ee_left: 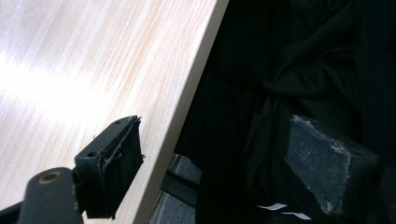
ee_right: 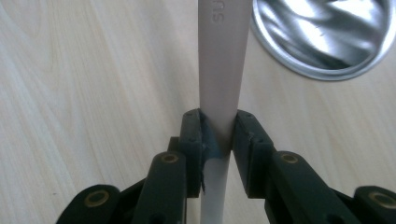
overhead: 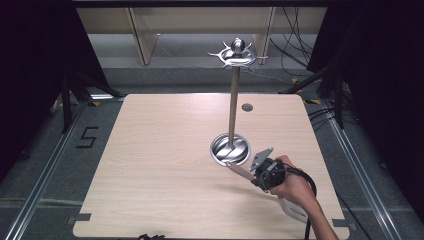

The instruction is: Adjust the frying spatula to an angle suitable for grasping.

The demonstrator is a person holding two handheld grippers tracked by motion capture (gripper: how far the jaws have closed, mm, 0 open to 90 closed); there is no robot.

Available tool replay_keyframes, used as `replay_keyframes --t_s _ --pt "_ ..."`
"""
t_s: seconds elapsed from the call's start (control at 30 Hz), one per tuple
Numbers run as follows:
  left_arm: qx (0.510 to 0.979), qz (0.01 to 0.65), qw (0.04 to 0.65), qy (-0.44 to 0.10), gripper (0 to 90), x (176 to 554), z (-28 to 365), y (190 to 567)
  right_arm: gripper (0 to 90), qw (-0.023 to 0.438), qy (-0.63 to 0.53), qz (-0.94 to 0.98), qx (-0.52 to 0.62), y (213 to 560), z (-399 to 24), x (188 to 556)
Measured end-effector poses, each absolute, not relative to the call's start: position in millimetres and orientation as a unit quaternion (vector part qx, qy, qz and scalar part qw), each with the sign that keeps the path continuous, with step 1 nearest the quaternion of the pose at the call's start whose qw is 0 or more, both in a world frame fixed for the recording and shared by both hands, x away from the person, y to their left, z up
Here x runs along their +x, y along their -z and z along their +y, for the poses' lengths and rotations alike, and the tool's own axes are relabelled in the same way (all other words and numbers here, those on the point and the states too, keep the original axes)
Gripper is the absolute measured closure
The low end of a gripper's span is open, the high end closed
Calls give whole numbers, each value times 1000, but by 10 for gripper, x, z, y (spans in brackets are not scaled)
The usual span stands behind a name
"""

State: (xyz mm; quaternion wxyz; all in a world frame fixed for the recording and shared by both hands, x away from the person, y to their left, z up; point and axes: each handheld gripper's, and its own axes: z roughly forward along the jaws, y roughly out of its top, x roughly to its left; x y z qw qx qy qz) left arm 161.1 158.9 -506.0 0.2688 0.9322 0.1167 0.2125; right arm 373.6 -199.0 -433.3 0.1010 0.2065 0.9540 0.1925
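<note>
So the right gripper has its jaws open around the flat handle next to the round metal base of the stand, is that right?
Not quite. The right gripper is shut on the flat handle, its pads pressing both edges, as the right gripper view shows. The handle does lie next to the stand's round metal base.

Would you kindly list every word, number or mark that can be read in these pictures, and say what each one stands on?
"5": black tape figure on the grey floor left of the light wooden table.
"SU": embossed letters, cut off by the frame edge, on the flat pale metal handle that the right gripper clamps, beside the round shiny steel base of the stand.
Nothing else is readable.
</note>
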Motion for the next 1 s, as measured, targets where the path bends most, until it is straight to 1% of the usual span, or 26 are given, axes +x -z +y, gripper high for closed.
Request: replay_keyframes --t_s 0.13,0.17,0.23,0.27,0.3,0.43,0.47,0.63,0.73,0.77,0.83,0.87,0.9,0.97,1.0 --pt "932 117 268 -213 175 1611 1591 5060 750 112 -224 947 202 4236 -2095 3758" --pt "932 117 268 -213 175 1613 1592 5060 750 117 -225 940 227 4197 -2117 3732" --pt "930 120 267 -221 175 1605 1593 5062 750 146 -239 931 234 4126 -2169 3727" --pt "930 120 267 -221 175 1605 1593 5062 750 146 -239 931 234 4126 -2169 3727" --pt "932 116 269 -212 175 1611 1590 5061 751 160 -255 925 232 4102 -2206 3738" --pt "932 117 267 -213 175 1612 1592 5062 750 169 -270 917 241 4036 -2262 3724" --pt "932 117 268 -213 175 1613 1593 5064 750 173 -277 918 224 4023 -2281 3739" --pt "930 120 268 -222 175 1607 1596 5059 751 165 -306 906 239 3967 -2311 3717" --pt "930 122 268 -221 175 1606 1595 5065 751 177 -327 896 243 3910 -2371 3728" --pt "930 121 268 -222 175 1605 1596 5062 751 168 -330 892 259 3894 -2378 3706" --pt "929 121 268 -223 175 1608 1597 5060 751 175 -341 886 261 3886 -2393 3712" --pt "929 121 267 -224 175 1609 1598 5059 751 168 -349 884 261 3838 -2438 3720" --pt "929 121 267 -224 175 1608 1598 5059 751 176 -358 877 266 3829 -2442 3711" --pt "929 122 267 -224 175 1610 1599 5059 751 172 -367 874 270 3791 -2465 3705" --pt "929 122 267 -224 175 1610 1599 5059 751 178 -374 872 261 3775 -2484 3723"
